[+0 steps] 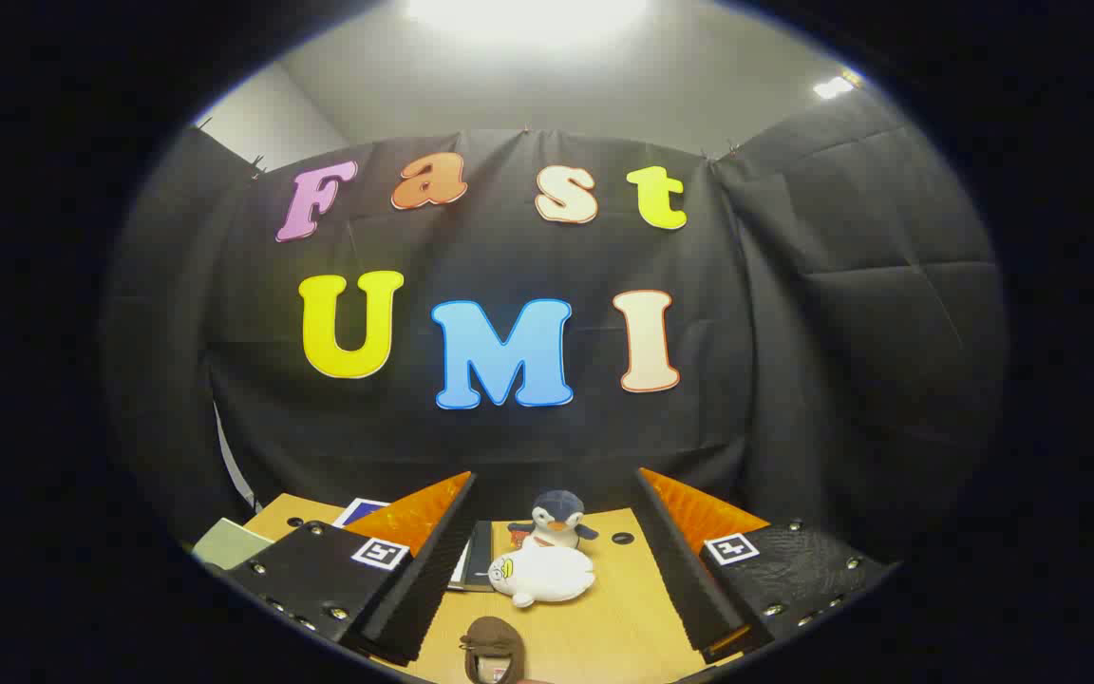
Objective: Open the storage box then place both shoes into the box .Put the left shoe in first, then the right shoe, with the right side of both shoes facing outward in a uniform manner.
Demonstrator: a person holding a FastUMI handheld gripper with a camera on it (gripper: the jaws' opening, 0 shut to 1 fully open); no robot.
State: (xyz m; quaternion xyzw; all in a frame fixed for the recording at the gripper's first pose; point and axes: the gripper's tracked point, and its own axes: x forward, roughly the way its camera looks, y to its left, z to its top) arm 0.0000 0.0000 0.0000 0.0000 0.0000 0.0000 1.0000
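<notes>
- The tool [547, 560] is raised over a wooden surface [623, 617] and looks toward the black cloth wall of the booth.
- Its two fingers [414, 570] stand wide apart, the black ribbed inner faces turned toward each other and the orange outer sides facing up and away.
- Nothing lies between the fingers that they press on; both are clear of every object, so the tool holds nothing.
- Each finger's black base carries a small square black-and-white marker [381, 553].
- Of the task's things, a brown rounded shape [490, 651] shows low between the fingers, close to the camera; it may be the top of a shoe, but too little of it is in view to tell, and neither its long axis nor the way it points can be read.
- Ahead of the fingers, in the gap between them, a white plush toy [544, 575] lies on its side on the surface, its long axis running across the view, with the face end toward the left finger.
- Just beyond it, touching or nearly so, a small penguin plush [556, 518] in dark blue sits upright, facing the camera.
- Beside the left finger, flat dark and white items [476, 565] like books or cards lie on the surface, partly hidden by that finger.
- A pale green flat object [229, 543] sits at the surface's left end.
- A dark round hole [622, 539] marks the surface near the right finger.
</notes>
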